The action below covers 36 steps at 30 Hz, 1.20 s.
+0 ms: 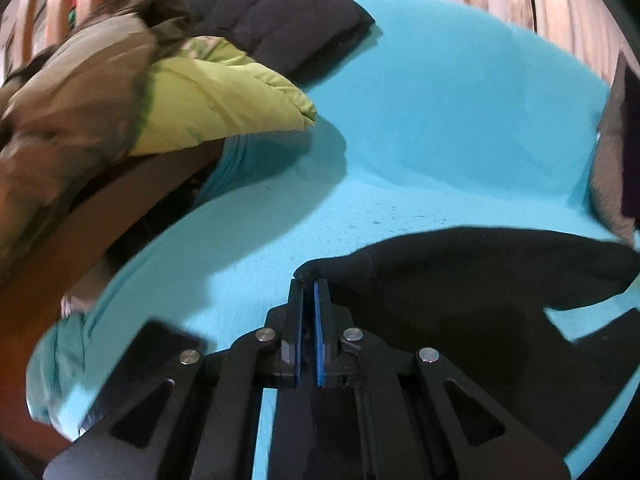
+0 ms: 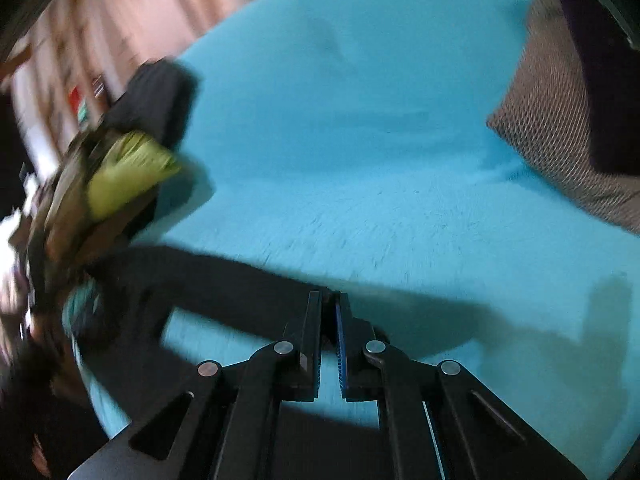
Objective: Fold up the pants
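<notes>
Both reaching forward, low over the blue blanket. Left gripper nearly closed, pinching an edge of the black pants. Right gripper likewise clamped on the pants, probably at a hem, though blurred. Pants stretched across the blanket near both grippers; jackets piled left.

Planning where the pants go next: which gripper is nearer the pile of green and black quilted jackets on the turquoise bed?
Left. The left gripper, pinching the black pants, sees the jacket pile large and close. From the right gripper, also gripping pants, the pile looks smaller, farther left.
</notes>
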Available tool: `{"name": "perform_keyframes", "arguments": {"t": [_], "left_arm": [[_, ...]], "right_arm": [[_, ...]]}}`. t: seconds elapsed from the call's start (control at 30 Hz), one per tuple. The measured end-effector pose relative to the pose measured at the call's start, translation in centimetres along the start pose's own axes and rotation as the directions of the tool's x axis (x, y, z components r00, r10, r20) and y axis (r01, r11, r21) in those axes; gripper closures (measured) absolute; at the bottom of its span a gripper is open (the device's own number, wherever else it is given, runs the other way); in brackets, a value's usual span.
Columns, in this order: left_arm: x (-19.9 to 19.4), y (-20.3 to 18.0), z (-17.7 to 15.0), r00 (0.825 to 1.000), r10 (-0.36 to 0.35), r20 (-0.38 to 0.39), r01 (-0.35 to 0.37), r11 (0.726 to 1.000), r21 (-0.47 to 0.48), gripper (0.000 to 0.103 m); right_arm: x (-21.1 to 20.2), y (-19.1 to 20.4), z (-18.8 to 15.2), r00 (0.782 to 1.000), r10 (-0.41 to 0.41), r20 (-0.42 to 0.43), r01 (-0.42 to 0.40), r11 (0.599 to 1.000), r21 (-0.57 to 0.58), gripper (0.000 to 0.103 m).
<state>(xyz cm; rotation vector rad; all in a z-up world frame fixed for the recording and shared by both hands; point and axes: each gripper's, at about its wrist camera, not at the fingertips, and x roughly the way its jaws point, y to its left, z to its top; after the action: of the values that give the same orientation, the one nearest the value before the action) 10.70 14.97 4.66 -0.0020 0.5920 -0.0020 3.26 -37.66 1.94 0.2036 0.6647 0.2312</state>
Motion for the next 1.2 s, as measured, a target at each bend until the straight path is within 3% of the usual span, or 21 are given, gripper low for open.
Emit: {"name": "perform_keyframes", "arguments": {"t": [0.13,0.2,0.27,0.33,0.37,0.4,0.47,0.53,0.57,0.63,0.67,0.77,0.83,0.9,0.93,1.07,1.2], "left_arm": [[-2.0,2.5,-3.1,0.994,-0.07,-0.079,0.055,0.984,-0.17,0.1],[-2.6,4.2,-4.4,0.989,-0.1,-0.108,0.064,0.954,-0.293,0.1],[-3.5,6.5,-5.9,0.986,-0.122,-0.113,0.061,0.897,-0.438,0.09],[-4.8,8.2,-7.2,0.988,-0.127,-0.083,0.062,0.837,-0.544,0.067],[-5.6,8.9,-7.8,0.989,-0.142,-0.044,0.088,0.797,-0.598,0.055],[-6.6,9.4,-8.3,0.984,-0.178,0.014,0.145,0.752,-0.643,0.048],[-7.6,9.5,-8.8,0.958,-0.265,0.107,0.266,0.691,-0.673,0.038],[-7.5,8.8,-9.1,0.916,-0.372,0.15,0.368,0.631,-0.683,0.028],[-7.1,8.5,-9.1,0.898,-0.413,0.152,0.396,0.606,-0.689,0.027],[-5.2,7.5,-8.8,0.84,-0.52,0.156,0.458,0.523,-0.719,0.026],[-4.2,7.3,-8.6,0.827,-0.544,0.145,0.457,0.499,-0.736,0.026],[-1.1,6.1,-8.4,0.802,-0.588,0.099,0.426,0.449,-0.785,0.026],[0.3,5.7,-8.4,0.823,-0.566,0.044,0.361,0.462,-0.81,0.026],[0.9,5.8,-8.1,0.828,-0.557,0.06,0.358,0.442,-0.822,0.027],[0.9,5.7,-7.7,0.821,-0.564,0.087,0.38,0.425,-0.822,0.026],[-0.3,5.6,-6.7,0.736,-0.633,0.239,0.528,0.317,-0.788,0.026],[0.2,5.4,-6.5,0.714,-0.656,0.246,0.54,0.292,-0.789,0.025]], "right_arm": [[-3.4,0.8,-5.3,0.998,-0.01,-0.059,0.003,0.995,-0.104,0.095],[-4.1,0.4,-7.2,0.993,-0.085,-0.088,0.072,0.988,-0.14,0.093],[-5.2,-0.5,-7.8,0.99,-0.117,-0.081,0.106,0.987,-0.12,0.09],[-6.6,-1.7,-7.5,0.992,-0.125,-0.03,0.123,0.991,-0.059,0.086],[-7.2,-2.1,-7.3,0.992,-0.127,-0.002,0.127,0.992,-0.029,0.08],[-7.9,-2.5,-6.9,0.992,-0.122,0.034,0.122,0.992,0.016,0.076],[-8.9,-2.9,-6.3,0.989,-0.112,0.099,0.104,0.991,0.088,0.064],[-9.3,-3.2,-5.8,0.985,-0.097,0.145,0.078,0.988,0.13,0.063],[-9.3,-3.1,-5.4,0.983,-0.091,0.16,0.068,0.987,0.145,0.063],[-9.2,-2.8,-5.0,0.982,-0.077,0.174,0.049,0.986,0.162,0.061],[-9.1,-2.8,-4.9,0.983,-0.07,0.172,0.042,0.986,0.162,0.06],[-8.2,-1.9,-4.9,0.987,-0.07,0.142,0.051,0.99,0.13,0.06],[-7.1,-0.9,-4.9,0.991,-0.067,0.113,0.056,0.994,0.093,0.06],[-6.6,-0.1,-5.0,0.993,-0.066,0.098,0.061,0.996,0.057,0.06],[-6.4,0.1,-5.0,0.994,-0.065,0.09,0.061,0.997,0.043,0.06],[-6.0,0.4,-5.7,0.995,-0.063,0.081,0.061,0.998,0.029,0.06],[-6.1,0.3,-5.5,0.994,-0.06,0.089,0.057,0.998,0.035,0.06]]}}
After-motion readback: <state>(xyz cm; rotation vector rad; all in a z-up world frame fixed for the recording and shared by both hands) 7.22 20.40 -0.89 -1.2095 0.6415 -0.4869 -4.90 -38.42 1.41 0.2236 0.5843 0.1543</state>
